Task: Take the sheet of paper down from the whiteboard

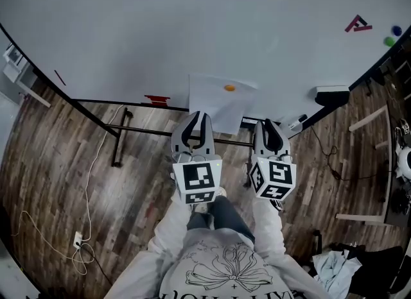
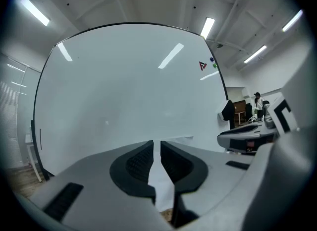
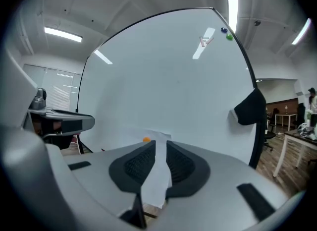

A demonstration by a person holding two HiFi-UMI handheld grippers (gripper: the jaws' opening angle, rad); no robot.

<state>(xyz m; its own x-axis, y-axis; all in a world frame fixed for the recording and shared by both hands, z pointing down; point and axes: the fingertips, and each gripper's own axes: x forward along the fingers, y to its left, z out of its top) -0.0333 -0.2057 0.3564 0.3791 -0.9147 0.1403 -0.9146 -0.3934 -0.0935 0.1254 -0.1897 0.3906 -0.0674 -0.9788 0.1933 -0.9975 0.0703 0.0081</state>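
Note:
A white sheet of paper (image 1: 217, 104) hangs low on the big whiteboard (image 1: 192, 28), pinned near its top edge by an orange magnet (image 1: 229, 88). My left gripper (image 1: 198, 115) points at the sheet's lower left part. In the left gripper view the gripper (image 2: 157, 143) has its jaws shut to a thin slit, and the paper (image 2: 164, 180) shows beyond the slit. My right gripper (image 1: 270, 123) is just right of the sheet's bottom corner. In its own view this gripper (image 3: 161, 144) is open by a narrow gap, with the paper (image 3: 157, 175) and the magnet (image 3: 146, 139) ahead of it.
A black eraser (image 1: 332, 94) clings to the board right of the sheet. A red item (image 1: 156, 99) lies on the board's ledge to the left. A red mark (image 1: 357, 24) and two small magnets (image 1: 393, 36) sit far up the board. A stand foot (image 1: 119, 144) and a cable (image 1: 83, 227) are on the wooden floor.

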